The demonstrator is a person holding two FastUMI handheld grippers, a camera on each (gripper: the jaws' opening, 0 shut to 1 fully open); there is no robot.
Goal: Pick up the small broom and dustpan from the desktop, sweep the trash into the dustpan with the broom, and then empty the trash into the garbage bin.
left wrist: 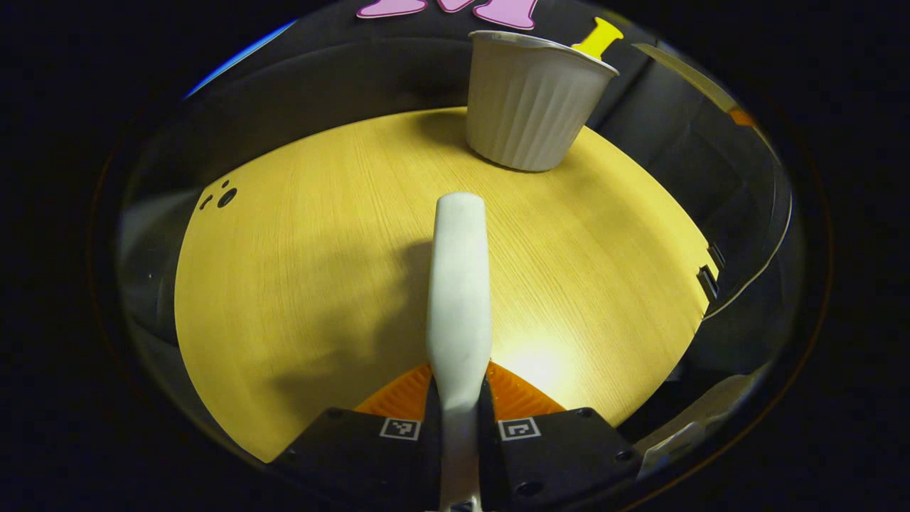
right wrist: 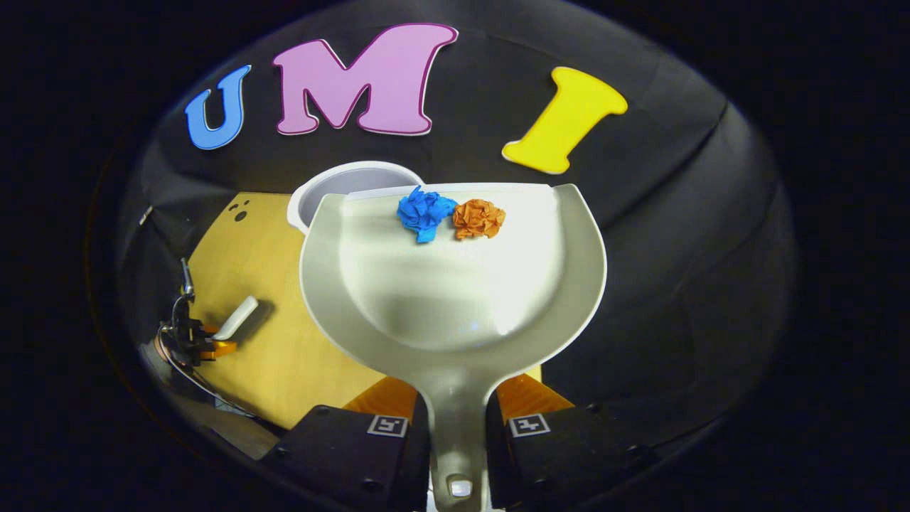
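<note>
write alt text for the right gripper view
The right tool holds a white dustpan by its handle, with a blue paper ball and an orange paper ball near its front edge, over a white bin.

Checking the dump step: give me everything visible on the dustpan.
The dustpan is a white, glossy, plastic-looking scoop with raised side walls, a flat front lip and a narrow handle. The right gripper is shut on that handle, holding the pan off the wooden table. Two crumpled paper balls, one blue and one orange, lie side by side near its front lip. That lip sits over the rim of the white bin.
</note>
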